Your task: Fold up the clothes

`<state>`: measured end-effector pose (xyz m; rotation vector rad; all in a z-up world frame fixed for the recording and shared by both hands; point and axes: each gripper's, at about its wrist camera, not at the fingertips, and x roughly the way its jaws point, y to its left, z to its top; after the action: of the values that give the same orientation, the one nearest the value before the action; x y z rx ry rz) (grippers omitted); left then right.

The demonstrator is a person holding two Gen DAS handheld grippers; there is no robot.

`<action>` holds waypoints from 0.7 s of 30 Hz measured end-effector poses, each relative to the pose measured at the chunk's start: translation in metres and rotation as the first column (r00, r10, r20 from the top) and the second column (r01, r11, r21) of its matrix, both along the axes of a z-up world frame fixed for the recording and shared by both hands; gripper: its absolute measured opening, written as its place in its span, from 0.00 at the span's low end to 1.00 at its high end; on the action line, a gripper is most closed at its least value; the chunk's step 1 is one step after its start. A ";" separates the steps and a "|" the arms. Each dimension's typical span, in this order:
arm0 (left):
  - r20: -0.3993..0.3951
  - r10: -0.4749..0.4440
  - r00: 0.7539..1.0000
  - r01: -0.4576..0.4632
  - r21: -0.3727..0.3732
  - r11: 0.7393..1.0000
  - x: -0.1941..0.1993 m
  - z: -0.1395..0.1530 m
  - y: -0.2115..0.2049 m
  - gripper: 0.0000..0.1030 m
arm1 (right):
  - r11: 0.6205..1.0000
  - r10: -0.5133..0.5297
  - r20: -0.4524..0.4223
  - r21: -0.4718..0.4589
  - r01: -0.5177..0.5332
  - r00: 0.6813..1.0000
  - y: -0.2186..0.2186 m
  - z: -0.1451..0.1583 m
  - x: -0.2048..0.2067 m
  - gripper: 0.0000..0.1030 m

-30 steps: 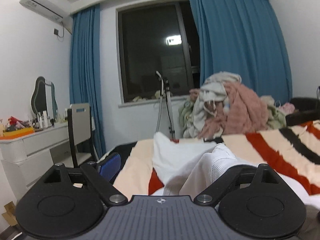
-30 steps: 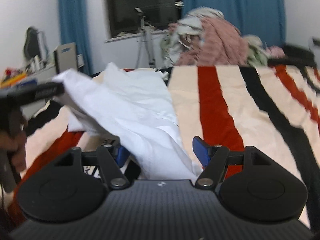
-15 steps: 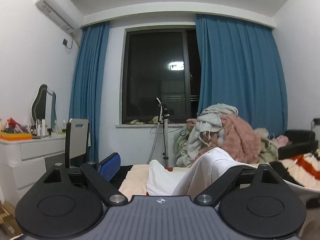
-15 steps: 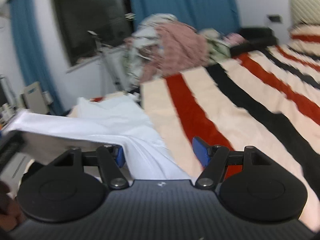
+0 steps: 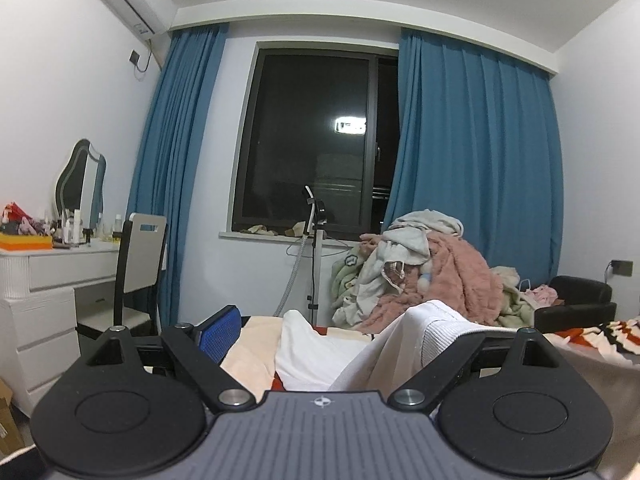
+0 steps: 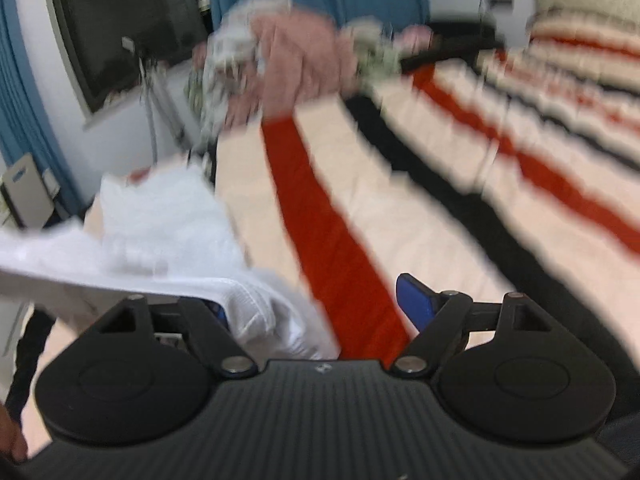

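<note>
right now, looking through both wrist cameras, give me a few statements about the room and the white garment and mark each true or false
1. The white garment is draped over one finger of the left gripper. True.
2. The window shows bright daylight. False: it is dark outside, with only a lamp's reflection in the glass.
3. A pile of clothes with a pink fleece item sits below the blue curtain. True.
4. The bedspread is plain grey. False: it is cream with red and black stripes.
5. The right gripper is clamped shut on the garment. False: its blue pads stand wide apart, the cloth lying against only one of them.
</note>
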<state>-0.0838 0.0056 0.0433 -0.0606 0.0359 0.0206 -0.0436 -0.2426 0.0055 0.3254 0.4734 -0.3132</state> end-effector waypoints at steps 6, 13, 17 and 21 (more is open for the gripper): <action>-0.016 0.039 0.999 -0.040 -0.046 0.998 0.000 -0.003 0.013 0.90 | 0.980 0.018 0.136 -0.200 0.010 0.991 0.012 0.005 -0.005 0.86; -0.125 0.117 0.985 -0.119 -0.012 0.993 -0.004 -0.023 0.021 0.91 | 0.994 0.090 -0.099 -0.051 -0.095 0.991 0.009 -0.082 0.030 0.86; -0.185 0.152 0.971 -0.164 -0.051 0.985 -0.020 -0.025 0.027 0.91 | 0.992 0.066 -0.056 -0.108 -0.072 0.996 0.015 -0.079 0.024 0.86; -0.223 0.165 0.961 -0.187 -0.083 0.979 -0.043 -0.021 0.018 0.91 | 0.990 -0.007 0.057 -0.140 0.015 0.998 0.003 -0.066 0.006 0.86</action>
<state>-0.1269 0.0236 0.0218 -0.1653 0.2487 0.2039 -0.0373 -0.2392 -0.0604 0.1996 0.3921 -0.3453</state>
